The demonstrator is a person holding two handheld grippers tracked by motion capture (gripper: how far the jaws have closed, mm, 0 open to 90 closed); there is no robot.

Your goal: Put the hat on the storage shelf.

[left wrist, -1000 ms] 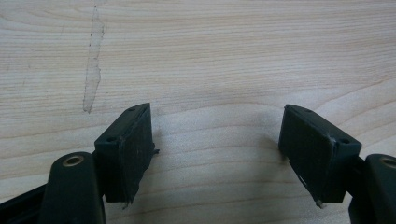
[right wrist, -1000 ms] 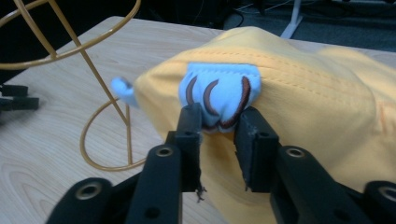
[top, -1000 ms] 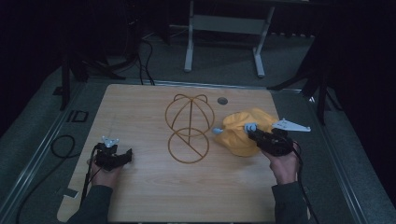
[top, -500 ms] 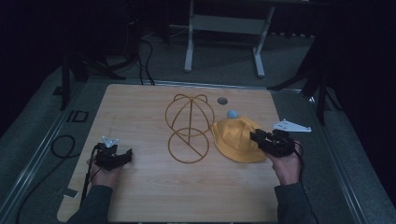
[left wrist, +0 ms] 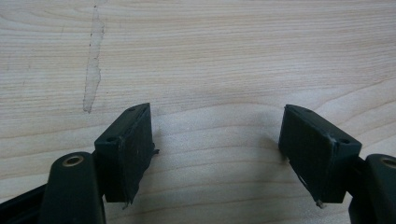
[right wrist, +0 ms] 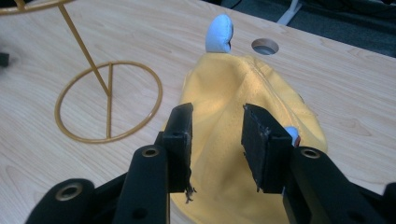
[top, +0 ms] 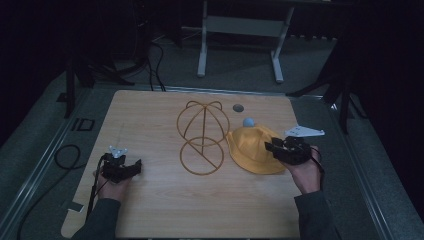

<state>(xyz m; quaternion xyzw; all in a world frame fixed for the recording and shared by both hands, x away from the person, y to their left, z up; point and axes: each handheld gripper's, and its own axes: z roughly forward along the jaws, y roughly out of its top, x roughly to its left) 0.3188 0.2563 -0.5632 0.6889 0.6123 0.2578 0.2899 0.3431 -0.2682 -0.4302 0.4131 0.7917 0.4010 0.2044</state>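
The right tool has just been opening its jaws; a second ago it held the yellow hat bunched up, and now the hat lies flat on the surface, just right of the wire stand, its cloth between the parted pads but unpinched. So the hat looks set down, not yet on the stand. The left tool rests released over bare wood, holding nothing. The surface is pale wood with a round hole; beyond it, a dark room, cables and a grey frame.
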